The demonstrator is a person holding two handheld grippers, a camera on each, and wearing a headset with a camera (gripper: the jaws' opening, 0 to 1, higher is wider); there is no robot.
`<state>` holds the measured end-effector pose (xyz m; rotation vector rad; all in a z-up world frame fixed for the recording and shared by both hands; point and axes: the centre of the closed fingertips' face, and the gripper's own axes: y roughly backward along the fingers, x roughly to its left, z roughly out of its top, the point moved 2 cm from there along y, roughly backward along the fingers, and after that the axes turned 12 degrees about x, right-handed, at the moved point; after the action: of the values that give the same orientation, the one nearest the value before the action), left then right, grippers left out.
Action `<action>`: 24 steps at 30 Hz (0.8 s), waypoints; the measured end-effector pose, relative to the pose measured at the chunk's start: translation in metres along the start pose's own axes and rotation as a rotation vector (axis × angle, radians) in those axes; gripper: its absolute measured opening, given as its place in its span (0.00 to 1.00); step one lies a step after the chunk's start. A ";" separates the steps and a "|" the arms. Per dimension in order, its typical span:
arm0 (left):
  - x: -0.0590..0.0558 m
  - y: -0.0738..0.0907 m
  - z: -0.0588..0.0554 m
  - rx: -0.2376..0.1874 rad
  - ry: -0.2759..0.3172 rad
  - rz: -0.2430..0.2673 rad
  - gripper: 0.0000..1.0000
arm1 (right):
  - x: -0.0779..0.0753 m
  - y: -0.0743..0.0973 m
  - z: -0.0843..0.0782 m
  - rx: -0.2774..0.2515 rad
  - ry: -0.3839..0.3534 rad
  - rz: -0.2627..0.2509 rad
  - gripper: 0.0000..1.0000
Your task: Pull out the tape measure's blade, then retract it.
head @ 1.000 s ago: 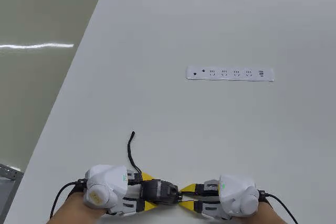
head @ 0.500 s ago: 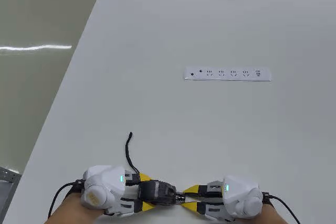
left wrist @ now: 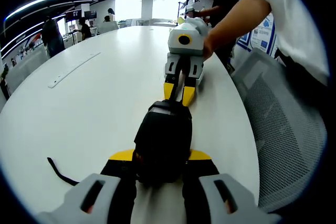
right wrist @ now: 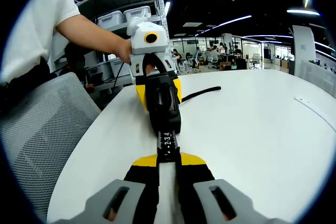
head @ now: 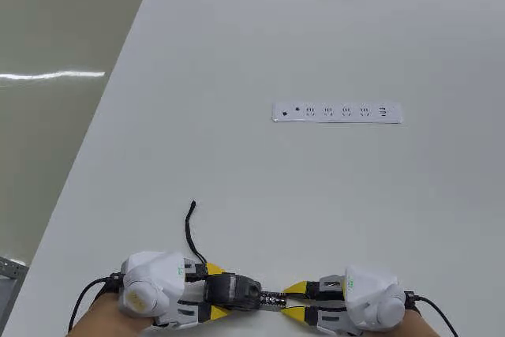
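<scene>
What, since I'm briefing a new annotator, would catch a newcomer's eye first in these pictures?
Two grippers meet nose to nose at the near edge of the white table: the left gripper clamps the black tape measure, and the right gripper pinches its blade, with a short numbered stretch drawn out between them. Farther out, a white power strip lies flat on the table.

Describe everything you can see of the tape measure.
The tape measure has a black case, at the near edge of the white table, clamped in the left hand-held gripper. A short stretch of blade, printed with numbers, runs to the right hand-held gripper, which pinches its end. A black strap trails from the case.
</scene>
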<state>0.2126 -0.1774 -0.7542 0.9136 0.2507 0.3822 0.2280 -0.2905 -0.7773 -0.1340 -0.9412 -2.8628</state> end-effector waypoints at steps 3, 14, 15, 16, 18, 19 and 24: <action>0.000 0.000 -0.001 0.000 0.002 0.001 0.29 | -0.001 0.002 -0.003 0.002 0.002 -0.003 0.11; 0.000 -0.001 -0.001 0.001 0.010 0.001 0.30 | -0.002 0.011 -0.011 0.001 -0.007 -0.008 0.10; 0.000 -0.001 -0.001 0.002 0.009 0.002 0.30 | -0.002 0.012 -0.012 0.001 -0.012 -0.008 0.10; 0.000 -0.001 -0.001 0.002 0.010 0.001 0.30 | -0.003 0.013 -0.012 0.001 -0.010 -0.009 0.10; 0.000 -0.001 -0.001 0.003 0.009 0.002 0.30 | -0.002 0.014 -0.013 0.002 -0.014 -0.008 0.10; 0.000 -0.001 -0.001 0.003 0.009 0.002 0.30 | -0.002 0.015 -0.013 0.002 -0.013 -0.009 0.10; 0.000 -0.001 -0.001 0.003 0.011 0.001 0.30 | -0.003 0.019 -0.016 0.003 -0.026 -0.008 0.10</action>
<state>0.2122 -0.1770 -0.7554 0.9150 0.2613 0.3879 0.2331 -0.3151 -0.7792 -0.1685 -0.9528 -2.8737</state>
